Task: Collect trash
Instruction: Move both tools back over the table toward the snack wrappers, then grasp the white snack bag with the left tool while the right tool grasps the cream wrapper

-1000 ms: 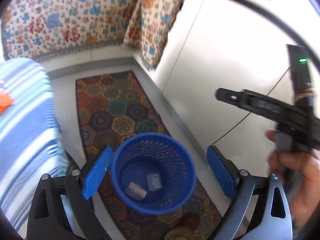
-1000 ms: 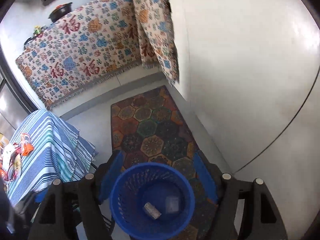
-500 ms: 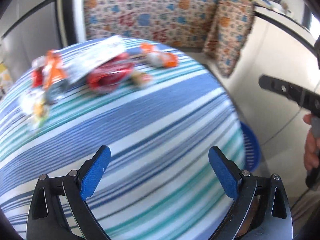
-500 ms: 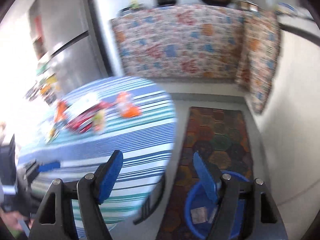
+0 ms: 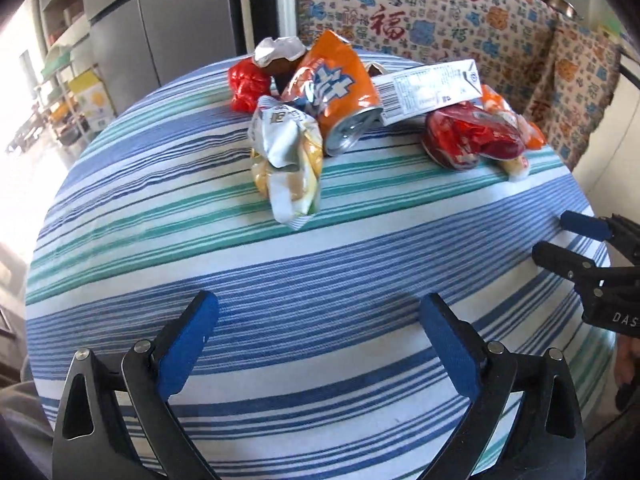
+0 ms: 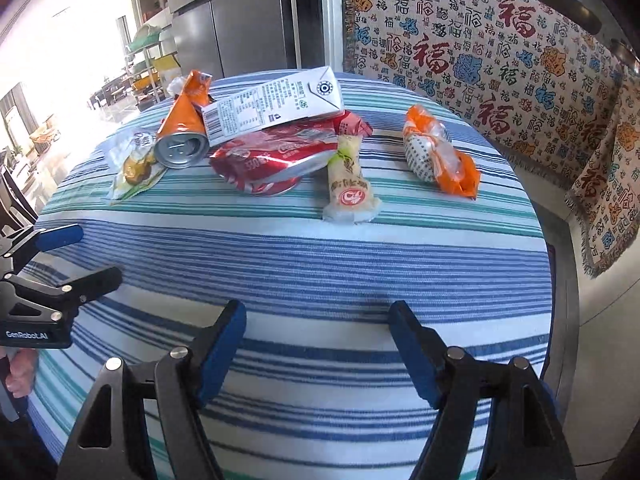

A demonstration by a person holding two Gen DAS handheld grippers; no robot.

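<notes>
- Trash lies heaped at the far side of the striped tablecloth (image 6: pixel 320 264), well beyond both grippers.
- Left gripper (image 5: pixel 316 316): jaws opening, nothing between them.
- Right gripper (image 6: pixel 316 324): spread, empty.
- Farther: cream wrapper (image 6: pixel 349 184), crushed red can (image 6: pixel 264 164), milk carton (image 6: pixel 276 106).
</notes>
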